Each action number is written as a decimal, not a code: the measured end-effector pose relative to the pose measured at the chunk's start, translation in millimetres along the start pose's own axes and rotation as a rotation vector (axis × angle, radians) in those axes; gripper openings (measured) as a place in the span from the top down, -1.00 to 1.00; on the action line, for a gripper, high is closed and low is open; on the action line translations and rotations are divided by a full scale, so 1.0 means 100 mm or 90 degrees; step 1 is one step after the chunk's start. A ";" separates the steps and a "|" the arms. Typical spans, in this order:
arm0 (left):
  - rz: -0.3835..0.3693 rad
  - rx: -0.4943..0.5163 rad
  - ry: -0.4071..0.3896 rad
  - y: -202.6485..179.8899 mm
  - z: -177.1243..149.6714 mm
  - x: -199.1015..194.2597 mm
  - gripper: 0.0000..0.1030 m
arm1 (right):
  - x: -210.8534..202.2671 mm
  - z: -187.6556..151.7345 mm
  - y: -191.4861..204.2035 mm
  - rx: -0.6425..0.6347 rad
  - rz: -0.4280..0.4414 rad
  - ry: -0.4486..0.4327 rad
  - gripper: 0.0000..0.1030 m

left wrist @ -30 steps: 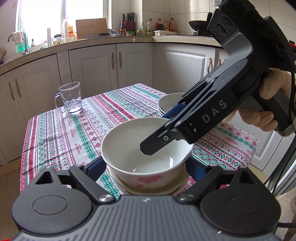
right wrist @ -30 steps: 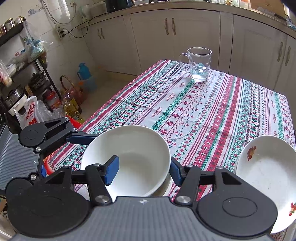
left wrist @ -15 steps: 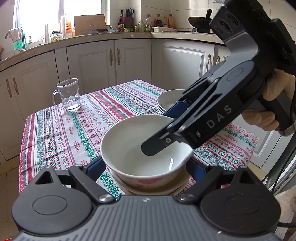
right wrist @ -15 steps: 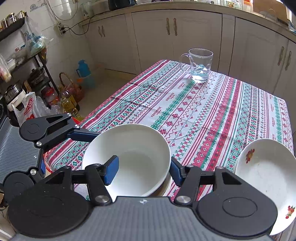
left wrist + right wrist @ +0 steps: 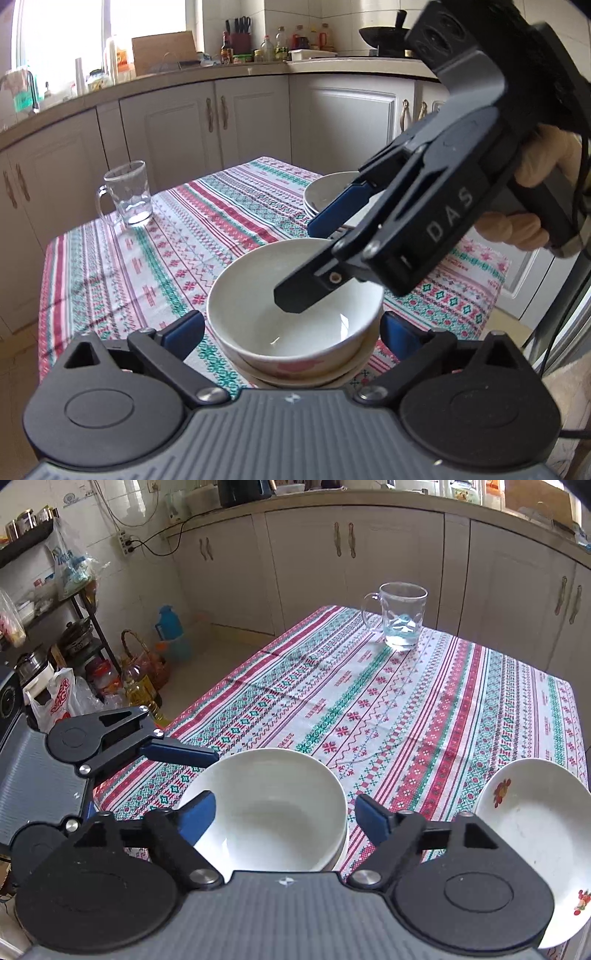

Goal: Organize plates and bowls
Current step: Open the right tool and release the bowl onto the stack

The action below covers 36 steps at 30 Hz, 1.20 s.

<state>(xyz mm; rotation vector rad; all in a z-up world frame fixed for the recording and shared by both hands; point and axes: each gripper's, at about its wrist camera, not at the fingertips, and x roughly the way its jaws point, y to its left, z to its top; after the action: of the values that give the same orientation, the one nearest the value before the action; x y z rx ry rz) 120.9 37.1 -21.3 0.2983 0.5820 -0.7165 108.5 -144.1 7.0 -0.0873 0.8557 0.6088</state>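
Both tongs are letting go w/ jaws just spreading: left gripper [image 5: 291, 326] and right gripper [image 5: 284, 814] flanking, not pinching, the white bowl [image 5: 266, 812] nesting bottom-centre; next probably backing off toward plate stack [image 5: 535, 845].

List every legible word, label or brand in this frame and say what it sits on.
"DAS": white letters on the black side of the right tongs, seen from the left wrist view.
Red lettering on the white plastic bag on the floor: partly creased, not readable for sure.
Red text bands woven into the tablecloth: too small to read.
Bottle labels on the counter: too small and blurred.
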 end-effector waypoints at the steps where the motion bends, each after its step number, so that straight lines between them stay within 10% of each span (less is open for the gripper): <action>1: 0.000 0.000 0.001 0.00 0.00 -0.01 -0.96 | -0.01 0.00 0.00 0.002 0.002 -0.001 -0.72; 17: -0.041 -0.025 0.034 0.15 -0.18 -0.24 -0.96 | -0.33 -0.36 0.03 -0.056 0.003 -0.060 -1.00; 36: -0.025 0.014 0.082 0.23 -0.35 0.14 -0.93 | 0.14 -0.75 0.19 -0.193 -0.053 0.023 -1.00</action>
<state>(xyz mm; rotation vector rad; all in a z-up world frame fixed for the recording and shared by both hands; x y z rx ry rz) 131.2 62.5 -56.2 0.3561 0.7043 -0.7461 54.5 -145.0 -49.9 -0.4074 0.7861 0.6570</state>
